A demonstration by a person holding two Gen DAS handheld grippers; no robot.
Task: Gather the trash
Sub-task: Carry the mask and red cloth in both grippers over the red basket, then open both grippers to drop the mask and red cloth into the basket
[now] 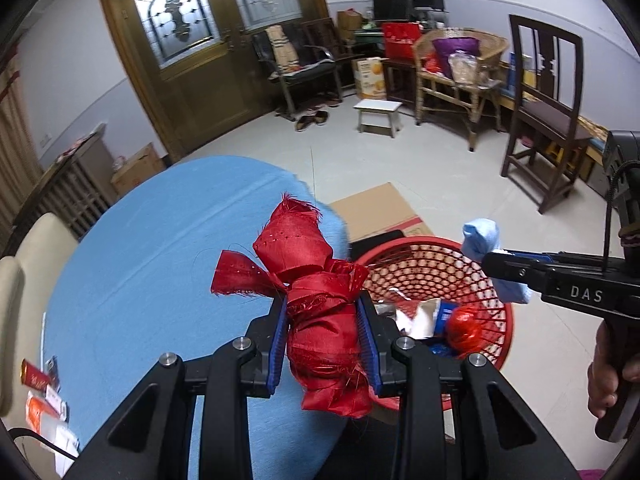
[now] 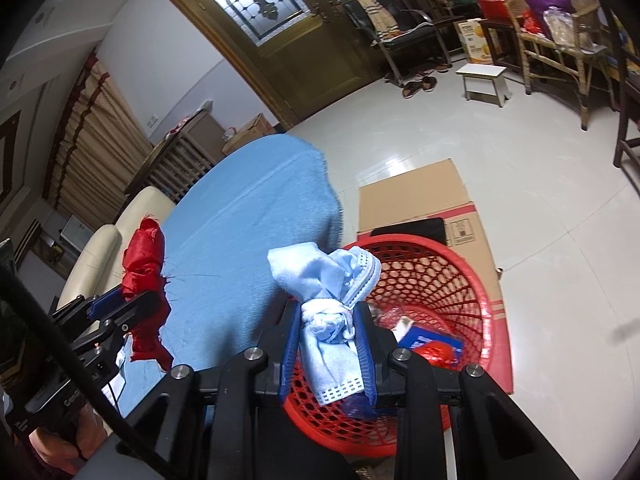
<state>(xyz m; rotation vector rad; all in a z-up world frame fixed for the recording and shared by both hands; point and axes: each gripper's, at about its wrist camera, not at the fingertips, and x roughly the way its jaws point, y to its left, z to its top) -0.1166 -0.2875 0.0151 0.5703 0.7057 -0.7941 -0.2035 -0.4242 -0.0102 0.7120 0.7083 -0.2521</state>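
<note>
My left gripper (image 1: 325, 314) is shut on a knotted bundle of red satin cloth (image 1: 320, 304), held over the edge of the blue table (image 1: 160, 260) beside a red mesh basket (image 1: 504, 320). That same red cloth bundle (image 2: 146, 280) shows at the left of the right wrist view. My right gripper (image 2: 328, 326) is shut on a knotted pale blue cloth (image 2: 324, 300) above the near rim of the red basket (image 2: 472, 280). From the left wrist view the blue cloth (image 1: 482, 240) hangs over the basket's far rim. The basket holds a red wad (image 1: 464, 328) and paper scraps.
Flattened cardboard (image 2: 420, 200) lies on the floor behind the basket. Packets and wrappers (image 1: 44, 396) sit at the table's near left edge. A cream chair (image 2: 120, 232) stands by the table. A white stool (image 1: 378, 114), wicker chair (image 1: 460, 76) and dark wooden chair (image 1: 548, 112) stand farther off.
</note>
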